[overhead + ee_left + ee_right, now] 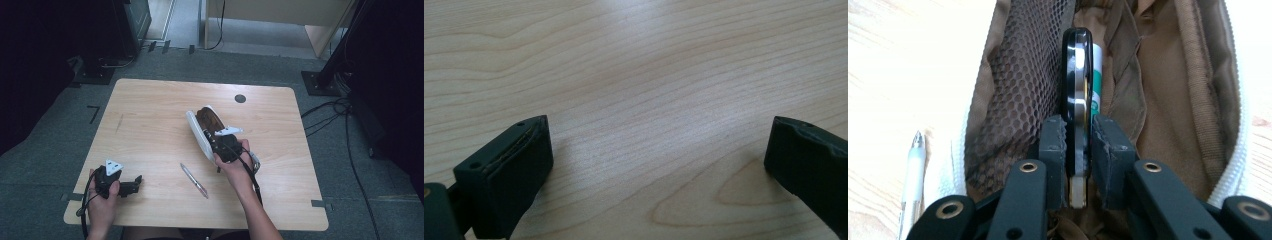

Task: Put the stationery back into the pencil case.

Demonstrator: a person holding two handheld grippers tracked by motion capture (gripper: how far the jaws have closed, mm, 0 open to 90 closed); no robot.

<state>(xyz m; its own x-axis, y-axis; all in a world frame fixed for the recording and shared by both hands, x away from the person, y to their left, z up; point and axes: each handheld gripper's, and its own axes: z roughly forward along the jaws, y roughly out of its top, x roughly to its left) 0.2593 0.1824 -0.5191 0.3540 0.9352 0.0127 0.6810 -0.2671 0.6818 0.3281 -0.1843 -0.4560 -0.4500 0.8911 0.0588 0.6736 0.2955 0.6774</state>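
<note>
A white pencil pouch (199,134) with brown lining lies open at the middle of the wooden table (150,110). My right gripper (214,143) reaches into its mouth. In the right gripper view the right gripper (1079,132) is shut on a slim black and silver object (1077,75), edge-on, beside the pouch's mesh pocket (1023,90). A white and green item (1096,80) sits just behind it inside the pouch (1168,100). My left gripper (134,184) rests at the table's near left, its jaws open over bare wood (659,145).
A clear silver pen (194,180) lies loose on the table in front of the pouch, and the pen (912,175) is left of the pouch in the right gripper view. A black round cap (240,98) sits in the tabletop at the back. Cables run over the floor at right.
</note>
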